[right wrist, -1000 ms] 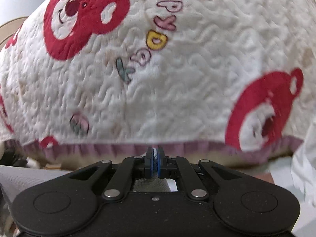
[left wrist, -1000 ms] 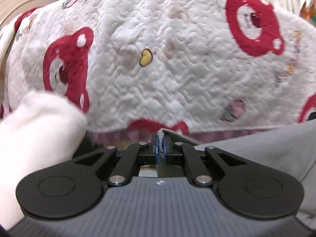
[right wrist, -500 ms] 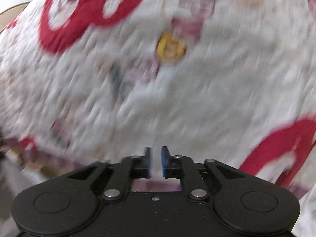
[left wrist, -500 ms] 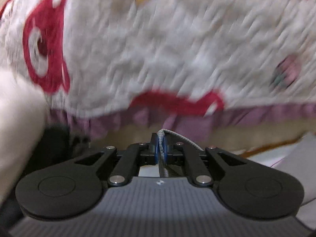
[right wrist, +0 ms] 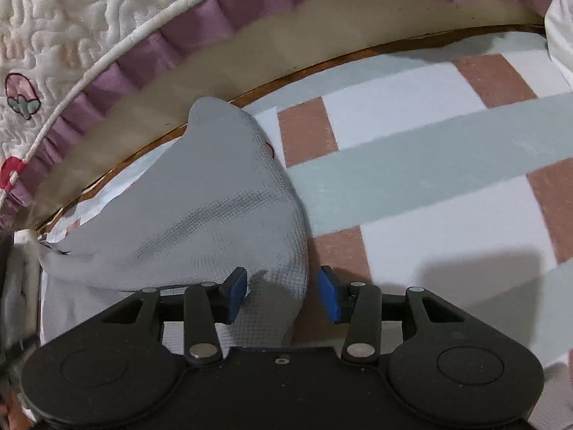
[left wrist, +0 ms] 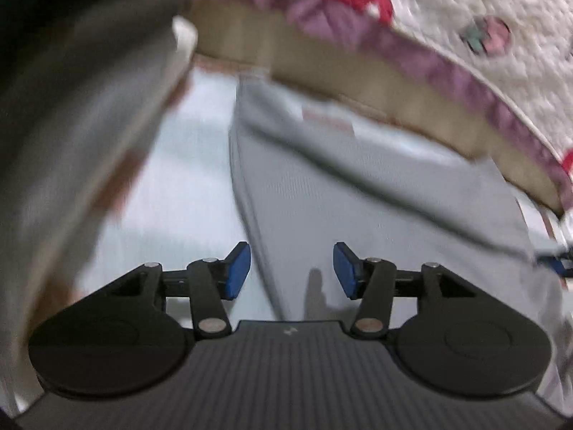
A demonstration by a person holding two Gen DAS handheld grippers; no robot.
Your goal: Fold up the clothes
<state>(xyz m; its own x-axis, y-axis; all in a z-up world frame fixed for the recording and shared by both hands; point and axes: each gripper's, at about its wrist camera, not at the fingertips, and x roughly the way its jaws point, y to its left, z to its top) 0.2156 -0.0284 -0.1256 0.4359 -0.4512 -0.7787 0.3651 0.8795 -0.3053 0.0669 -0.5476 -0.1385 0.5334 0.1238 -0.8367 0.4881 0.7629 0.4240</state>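
Observation:
A grey knit garment (right wrist: pixel 200 215) lies crumpled on a checked mat beside the bed. In the right wrist view its near fold sits between the open blue pads of my right gripper (right wrist: pixel 283 294), which points down at it. In the left wrist view the same grey garment (left wrist: pixel 358 193) spreads out flat below my left gripper (left wrist: pixel 292 272), which is open with nothing between its pads. The left view is blurred.
A quilted white bedspread with red bears and a purple frill (right wrist: pixel 118 68) overhangs the bed edge above the garment; it also shows in the left wrist view (left wrist: pixel 447 53). The mat (right wrist: pixel 429 165) has pink, white and pale green blocks. A dark blurred shape (left wrist: pixel 71 107) fills the left.
Both grippers were shut on the grey garment and held up facing the bedspread. Both have swung down toward the floor mat and opened, and the garment now lies on the mat.

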